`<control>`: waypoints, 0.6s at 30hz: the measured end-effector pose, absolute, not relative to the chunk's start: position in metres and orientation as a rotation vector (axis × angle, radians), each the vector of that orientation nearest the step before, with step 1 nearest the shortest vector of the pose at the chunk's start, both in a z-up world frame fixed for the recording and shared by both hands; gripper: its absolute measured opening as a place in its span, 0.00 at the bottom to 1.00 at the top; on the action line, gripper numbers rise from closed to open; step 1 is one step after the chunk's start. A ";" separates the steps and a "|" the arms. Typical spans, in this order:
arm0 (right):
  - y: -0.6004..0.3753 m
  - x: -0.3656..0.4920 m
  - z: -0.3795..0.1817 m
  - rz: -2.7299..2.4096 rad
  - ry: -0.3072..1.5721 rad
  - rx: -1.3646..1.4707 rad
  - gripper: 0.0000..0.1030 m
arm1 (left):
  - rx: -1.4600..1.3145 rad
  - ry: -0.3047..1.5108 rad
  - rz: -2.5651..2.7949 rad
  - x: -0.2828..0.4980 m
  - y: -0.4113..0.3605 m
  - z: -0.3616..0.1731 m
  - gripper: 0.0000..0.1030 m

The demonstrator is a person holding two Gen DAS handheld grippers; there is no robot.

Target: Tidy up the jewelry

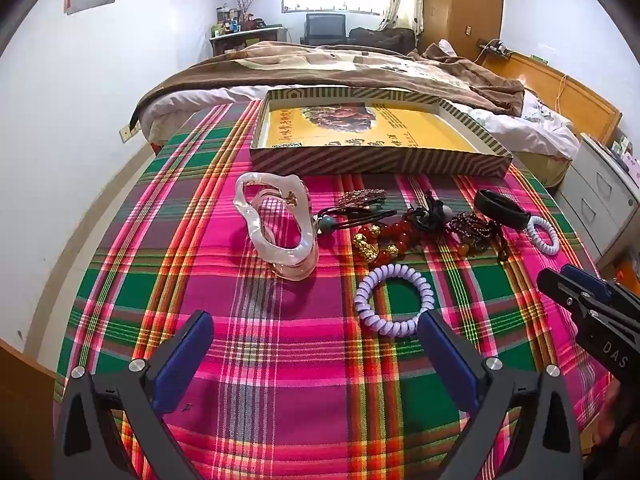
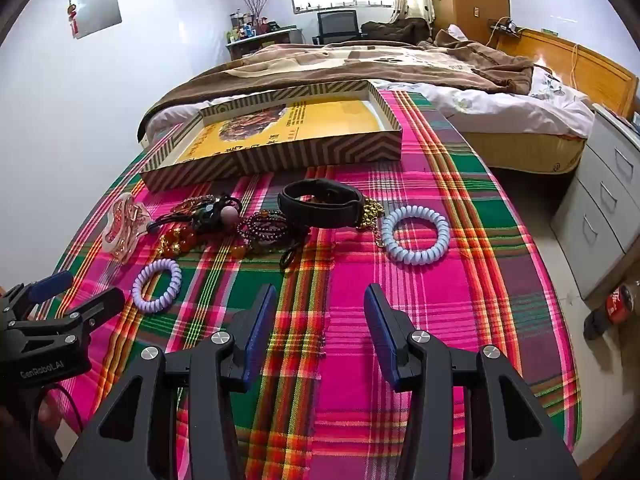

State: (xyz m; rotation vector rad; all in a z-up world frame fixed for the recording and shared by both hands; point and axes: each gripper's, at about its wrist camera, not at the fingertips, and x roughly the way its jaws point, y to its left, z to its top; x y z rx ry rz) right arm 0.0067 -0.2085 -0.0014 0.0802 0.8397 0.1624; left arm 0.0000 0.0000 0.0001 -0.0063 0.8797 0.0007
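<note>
where plaid cloth covers the table, both tools released, bed beyond

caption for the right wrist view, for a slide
Open right gripper hovers over plaid cloth, facing blue coil bracelet and striped tray.

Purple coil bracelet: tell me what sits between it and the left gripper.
Nothing visible does. The purple coil bracelet lies flat on the plaid cloth just ahead of the open left gripper, near its right finger, with only bare cloth between. The bead pile lies beyond it.
</note>
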 end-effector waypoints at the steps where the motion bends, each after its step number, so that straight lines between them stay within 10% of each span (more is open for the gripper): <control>1: -0.209 0.007 -0.001 0.161 0.839 0.081 0.45 | -0.005 0.879 -0.002 0.000 0.000 0.000 1.00; 18: -0.199 0.009 0.006 0.142 0.787 0.056 0.45 | 0.011 0.848 0.012 0.003 -0.004 0.009 1.00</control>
